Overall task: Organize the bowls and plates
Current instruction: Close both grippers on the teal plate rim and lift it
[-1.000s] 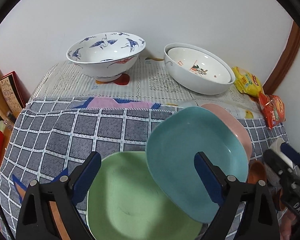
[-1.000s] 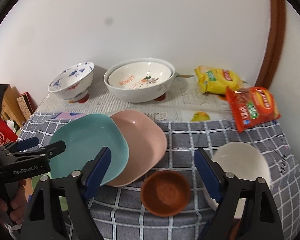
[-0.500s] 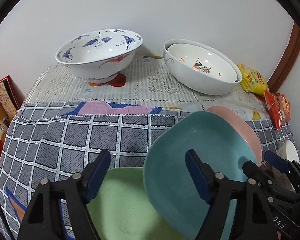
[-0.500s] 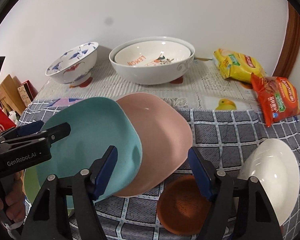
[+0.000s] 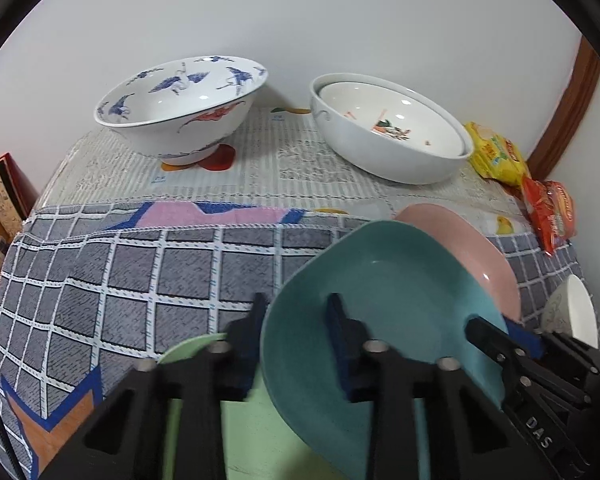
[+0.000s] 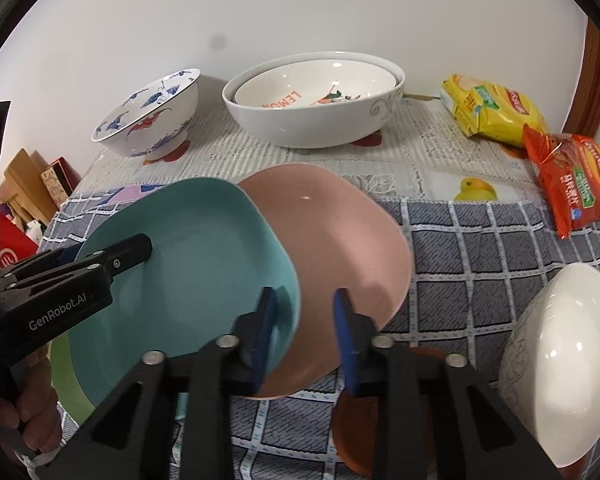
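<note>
The green plate (image 5: 188, 354) was mostly hidden under the teal plate (image 5: 388, 304) and the black gripper frames, only a sliver showing at the near left. A brown dish (image 6: 364, 436) near the right gripper (image 6: 302, 332) was half covered by its fingers. The left gripper (image 5: 296, 340) was closing on the teal plate's left rim, one pad inside and one outside. The right gripper was closing where the teal plate overlapped the pink plate (image 6: 340, 236); I could not tell whether the pads pressed yet. All three plates were smooth, matte, rounded squares lying on a checked cloth (image 5: 140, 276) on the tabletop. Glossy bowls (image 6: 316, 108) sat nested at the far side, a bird-patterned bowl (image 5: 180, 108) to their left. A white bowl (image 6: 560, 360) was cut off at the right.
</note>
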Demonstrator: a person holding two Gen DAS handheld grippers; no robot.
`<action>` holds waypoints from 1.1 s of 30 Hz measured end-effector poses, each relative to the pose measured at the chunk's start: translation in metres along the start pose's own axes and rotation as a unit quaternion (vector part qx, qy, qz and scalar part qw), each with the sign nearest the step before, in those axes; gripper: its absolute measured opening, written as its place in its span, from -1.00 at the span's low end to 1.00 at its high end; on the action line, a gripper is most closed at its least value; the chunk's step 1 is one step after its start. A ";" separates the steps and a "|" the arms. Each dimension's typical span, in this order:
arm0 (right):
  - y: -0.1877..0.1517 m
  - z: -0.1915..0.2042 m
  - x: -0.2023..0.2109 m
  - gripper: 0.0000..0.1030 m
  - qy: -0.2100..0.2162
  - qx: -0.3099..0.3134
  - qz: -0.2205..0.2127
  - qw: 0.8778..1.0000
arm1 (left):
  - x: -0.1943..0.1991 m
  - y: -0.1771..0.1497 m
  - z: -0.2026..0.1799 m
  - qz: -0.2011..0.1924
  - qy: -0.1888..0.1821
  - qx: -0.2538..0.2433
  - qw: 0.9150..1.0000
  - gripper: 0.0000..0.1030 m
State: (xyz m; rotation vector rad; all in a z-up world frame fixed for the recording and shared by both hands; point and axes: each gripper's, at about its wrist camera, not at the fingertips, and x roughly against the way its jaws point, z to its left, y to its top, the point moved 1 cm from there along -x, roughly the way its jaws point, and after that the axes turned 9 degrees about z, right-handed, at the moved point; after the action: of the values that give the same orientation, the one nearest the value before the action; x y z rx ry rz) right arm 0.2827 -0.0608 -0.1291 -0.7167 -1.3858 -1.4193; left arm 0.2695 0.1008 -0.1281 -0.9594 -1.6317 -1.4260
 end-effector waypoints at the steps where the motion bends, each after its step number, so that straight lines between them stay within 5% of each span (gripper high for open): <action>1: -0.001 0.000 0.000 -0.75 0.004 -0.006 0.001 1.000 | 0.003 -0.001 -0.001 -0.003 0.003 -0.001 1.000 -0.65; 33: -0.062 0.036 0.152 -0.77 0.001 -0.027 -0.096 0.995 | 0.157 -0.066 -0.003 -0.095 -0.024 0.004 0.995 -0.72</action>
State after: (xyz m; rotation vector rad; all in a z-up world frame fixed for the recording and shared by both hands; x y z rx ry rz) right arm 0.1665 -0.0712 -0.0080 -0.6301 -1.4505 -1.6120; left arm 0.1419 0.1011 -0.0149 -0.8579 -1.8031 -1.5314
